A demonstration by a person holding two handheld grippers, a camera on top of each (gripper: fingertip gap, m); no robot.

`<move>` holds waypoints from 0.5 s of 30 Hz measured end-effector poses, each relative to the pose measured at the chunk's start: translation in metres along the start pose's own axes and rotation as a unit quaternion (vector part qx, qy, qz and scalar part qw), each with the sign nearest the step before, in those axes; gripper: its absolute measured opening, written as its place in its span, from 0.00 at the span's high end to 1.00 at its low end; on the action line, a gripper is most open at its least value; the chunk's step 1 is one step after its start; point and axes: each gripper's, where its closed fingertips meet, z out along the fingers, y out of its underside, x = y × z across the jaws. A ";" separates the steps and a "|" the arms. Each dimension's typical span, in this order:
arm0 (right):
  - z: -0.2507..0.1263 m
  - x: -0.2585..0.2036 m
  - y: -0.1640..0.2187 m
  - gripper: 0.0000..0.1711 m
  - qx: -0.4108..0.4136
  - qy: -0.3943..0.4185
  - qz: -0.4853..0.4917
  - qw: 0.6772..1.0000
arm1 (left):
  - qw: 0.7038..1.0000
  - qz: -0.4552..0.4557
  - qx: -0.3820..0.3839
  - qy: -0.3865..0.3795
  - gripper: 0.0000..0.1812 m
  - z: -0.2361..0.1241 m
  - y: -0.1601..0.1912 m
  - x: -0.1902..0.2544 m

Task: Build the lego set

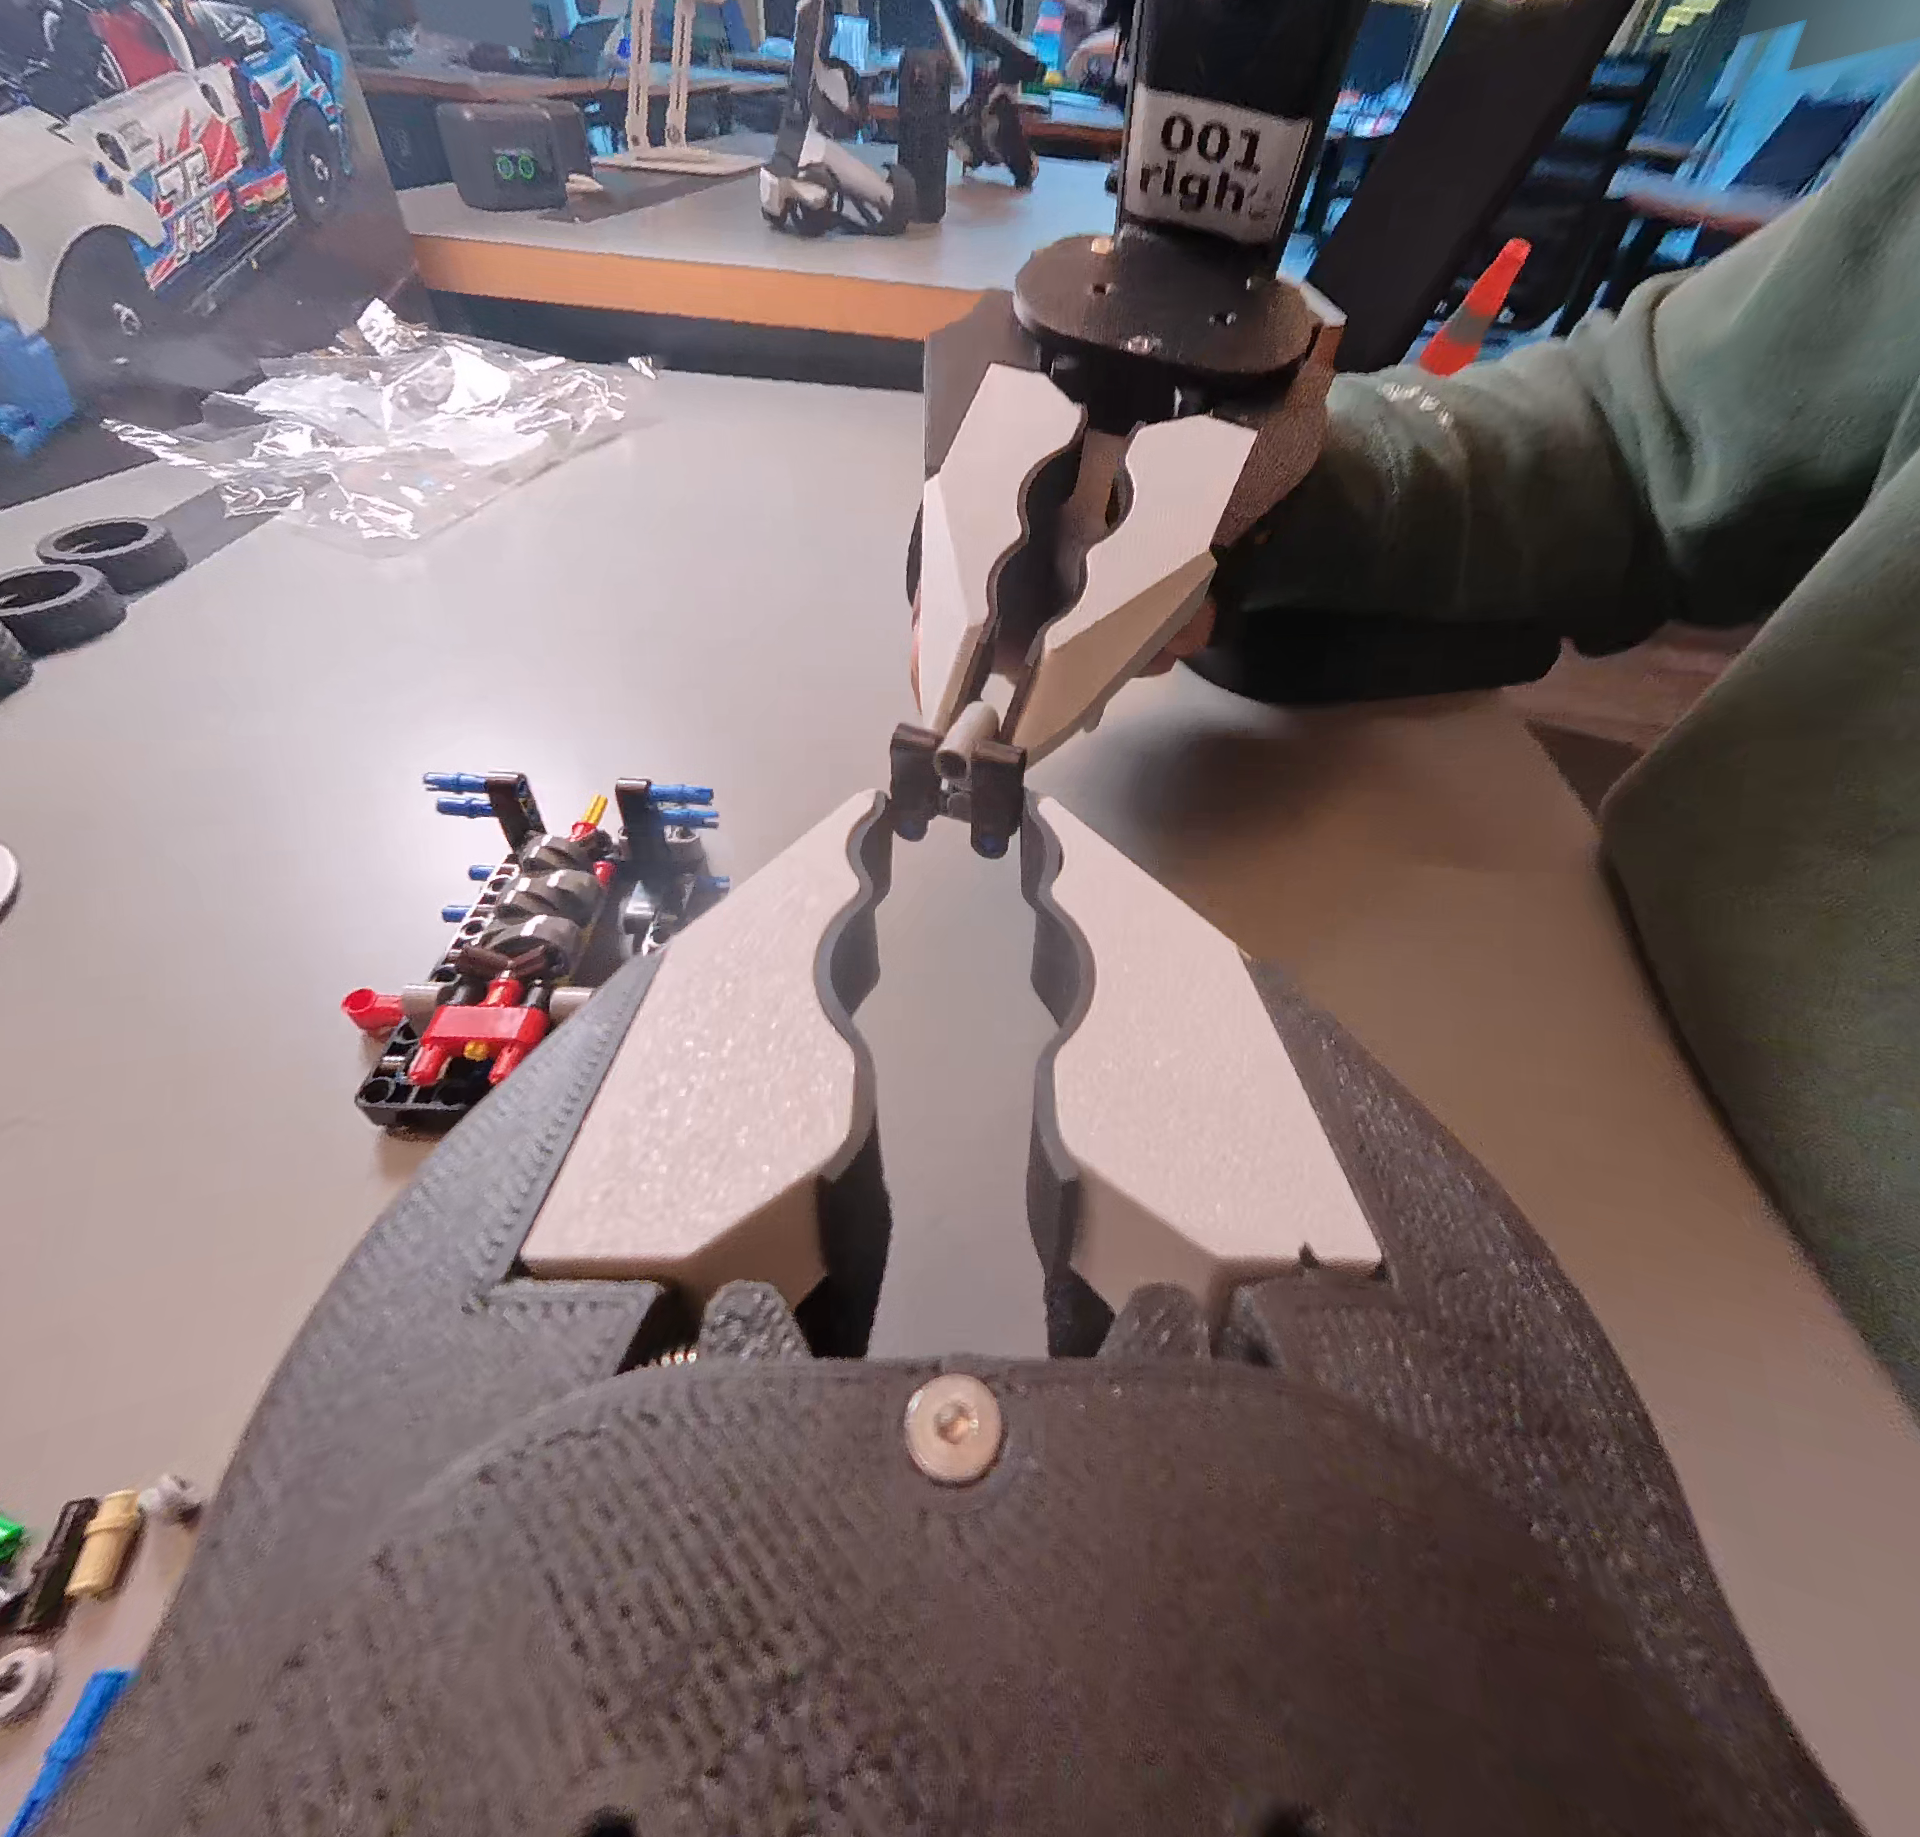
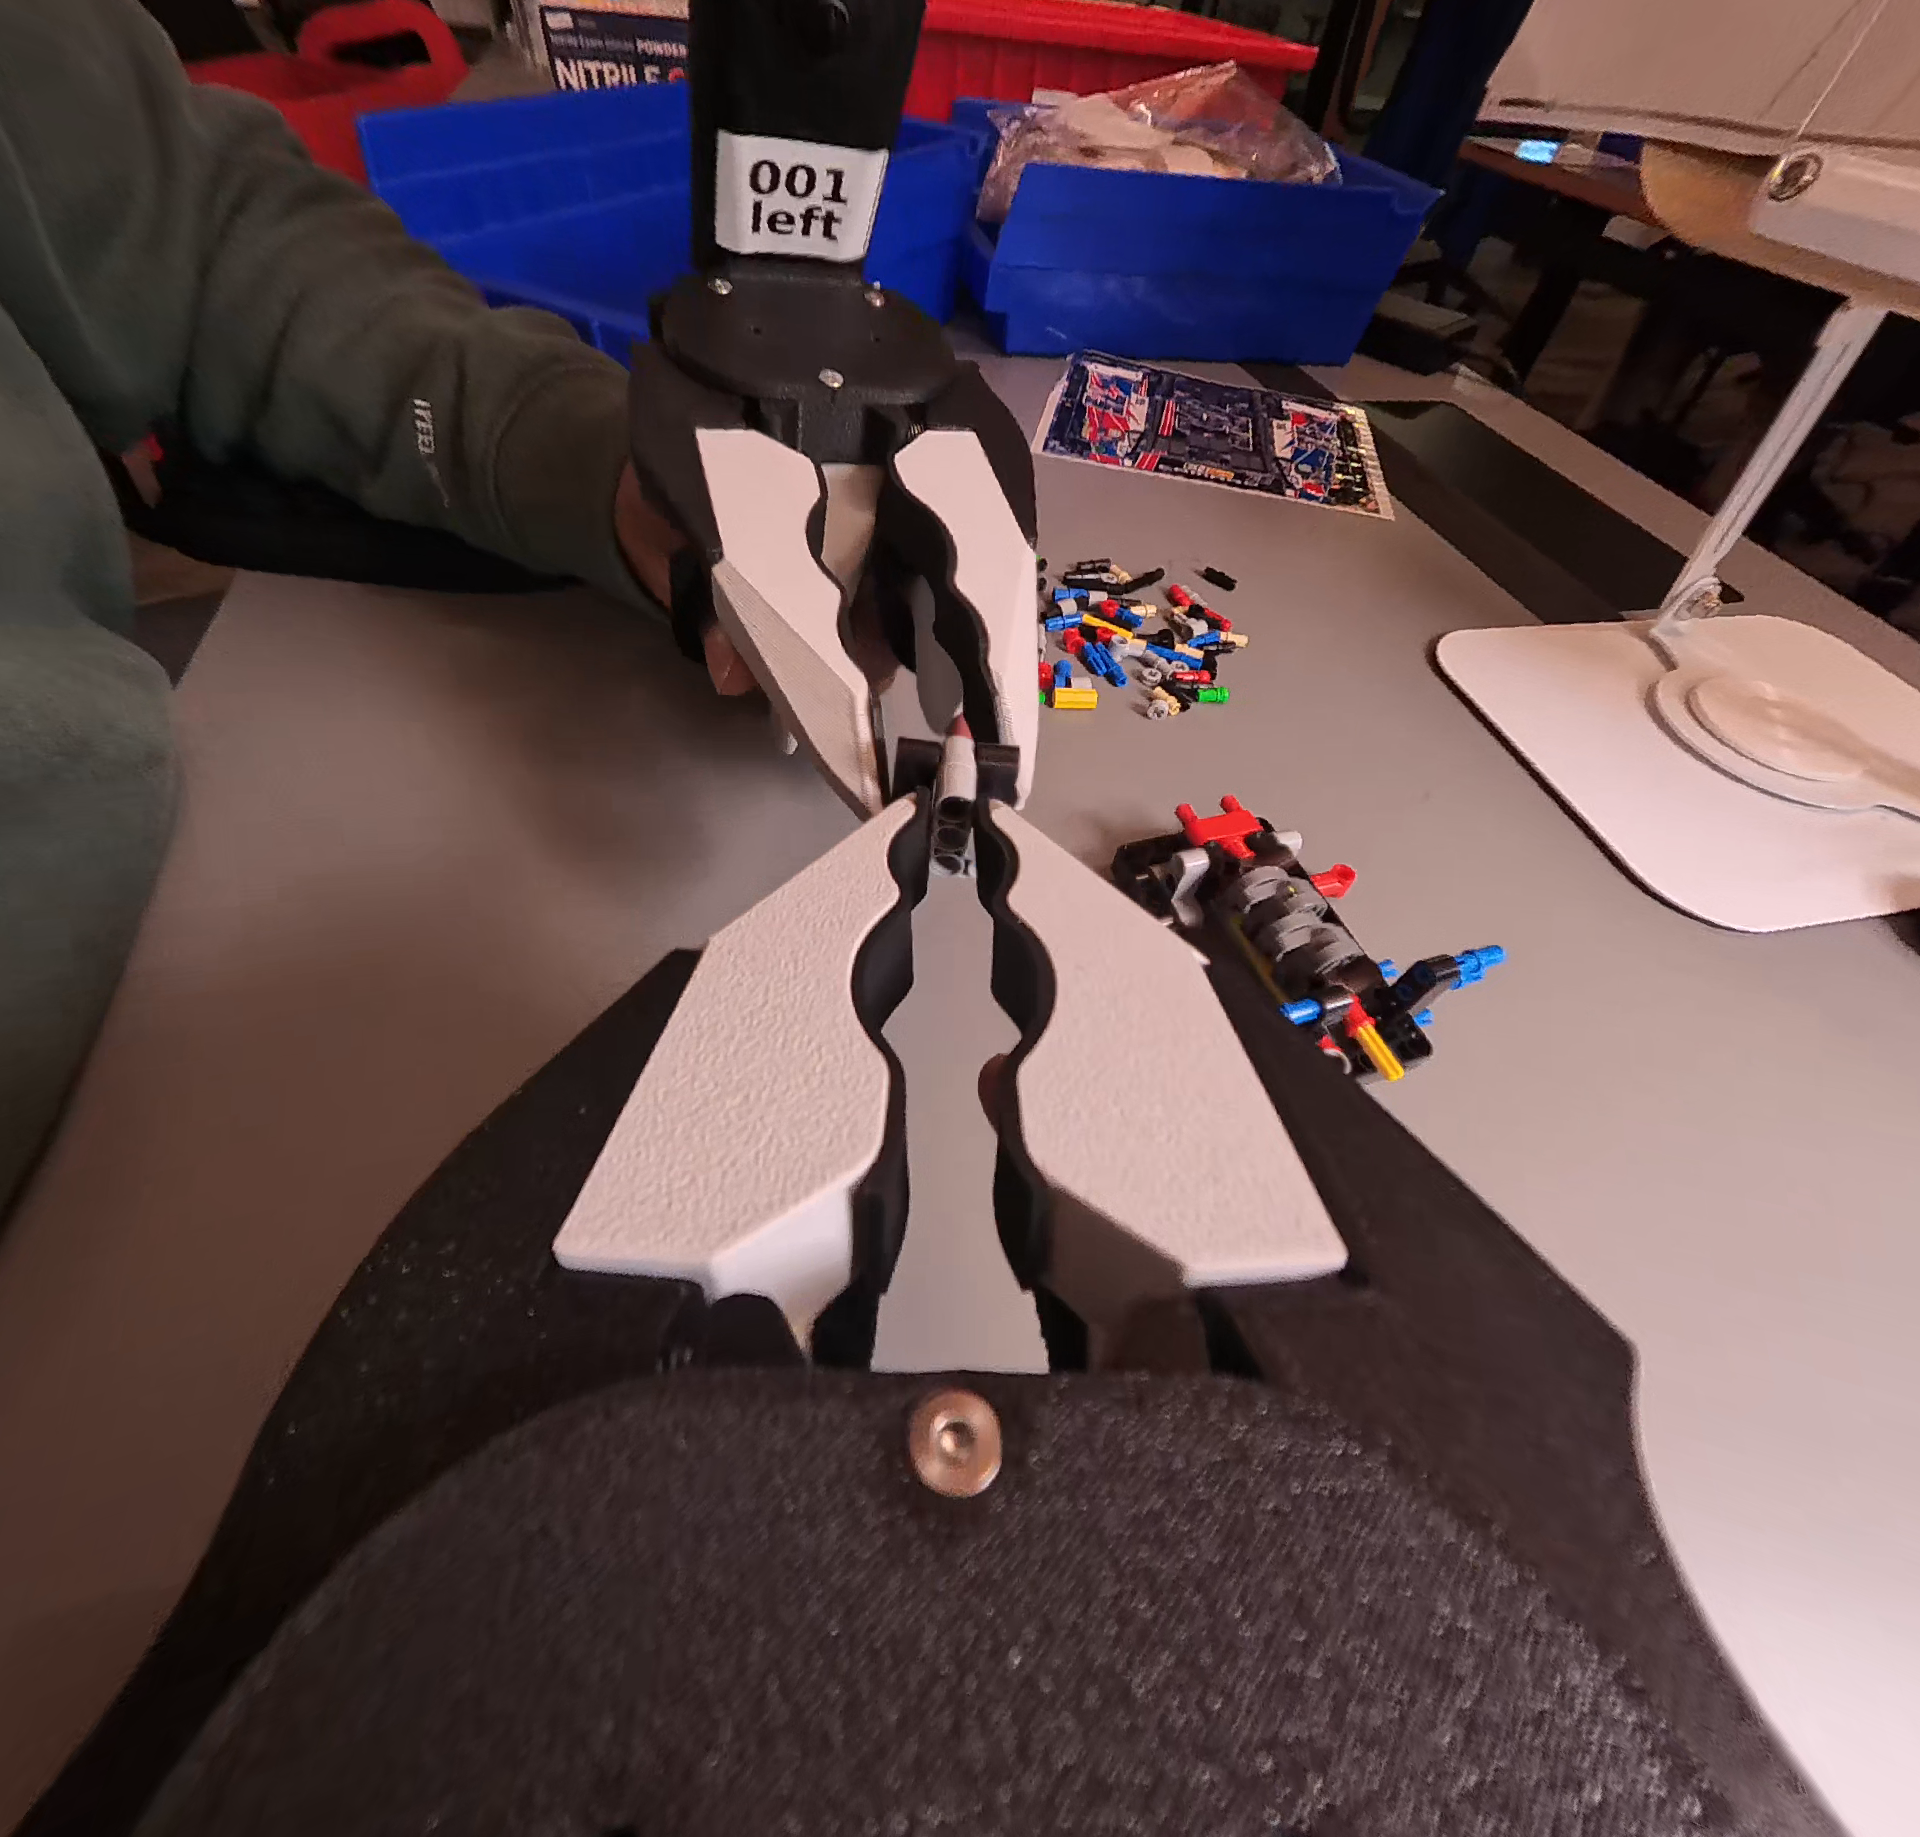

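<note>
The left gripper (image 1: 951,811) pinches a small black sub-assembly (image 1: 954,785) above the table (image 1: 727,592). The right gripper (image 1: 982,712) pinches a grey connector (image 1: 964,738) seated in it. Press straight along the connector's axis; keep both grips firm. The engine block (image 1: 540,935) lies nearby.

Fingers (image 1: 727,1039) white w/ black inner pads; small held piece (image 1: 954,774) black & grey, blue pins; desk (image 1: 312,1216) grey; sleeve (image 1: 1558,478) green; bins (image 2: 1195,260) blue.

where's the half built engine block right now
The engine block lies flat on the grey table, untouched, left of the left gripper in its wrist view; in the right wrist view it sits right of the right gripper.
</note>
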 end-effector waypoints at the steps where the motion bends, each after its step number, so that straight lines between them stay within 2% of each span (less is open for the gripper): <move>1: 0.001 0.000 0.002 0.97 -0.005 0.000 -0.003 1.000 | 1.000 0.008 -0.008 -0.004 0.87 0.001 0.002 0.000; 9: 0.003 -0.003 0.013 0.97 -0.021 -0.014 -0.013 1.000 | 0.998 0.021 -0.050 -0.013 0.87 0.004 0.013 0.001; 15: 0.003 -0.003 0.012 0.97 0.002 -0.033 0.018 0.999 | 0.999 -0.003 -0.041 -0.006 0.87 0.002 0.012 0.000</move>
